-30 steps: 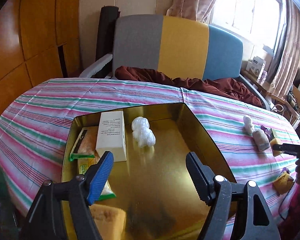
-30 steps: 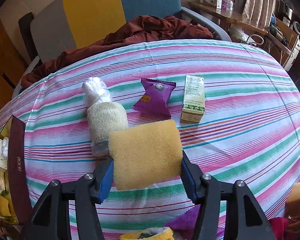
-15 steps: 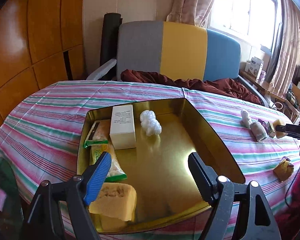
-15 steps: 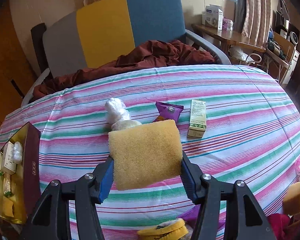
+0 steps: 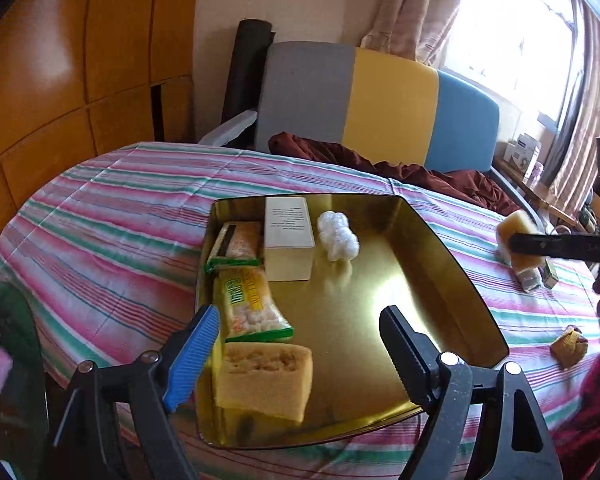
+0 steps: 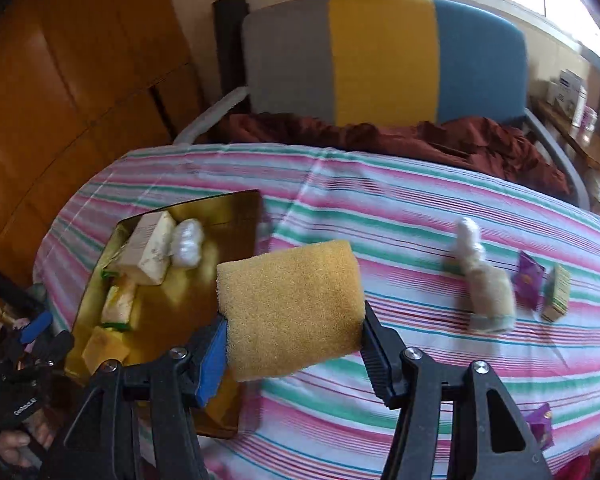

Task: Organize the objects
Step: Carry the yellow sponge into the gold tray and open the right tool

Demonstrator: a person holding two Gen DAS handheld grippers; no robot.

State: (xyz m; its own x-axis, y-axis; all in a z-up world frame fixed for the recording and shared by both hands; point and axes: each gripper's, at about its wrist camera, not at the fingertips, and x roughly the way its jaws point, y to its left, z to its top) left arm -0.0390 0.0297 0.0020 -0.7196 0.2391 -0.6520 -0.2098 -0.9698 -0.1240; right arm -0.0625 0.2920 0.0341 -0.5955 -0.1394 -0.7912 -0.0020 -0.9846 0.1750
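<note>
Yellow sponge [image 6: 290,310] is clamped between the right gripper [image 6: 292,340] fingers, short of the gold tray [image 5: 440,248]. Left gripper [image 5: 296,350] fingers, just widened, grasp nothing. Several items beyond remain on the desk [image 6: 380,216].

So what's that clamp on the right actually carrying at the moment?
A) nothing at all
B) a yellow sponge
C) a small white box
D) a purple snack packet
B: in the right wrist view the right gripper has its jaws pressed against both sides of a yellow sponge, held above the striped tablecloth beside the gold tray.
</note>
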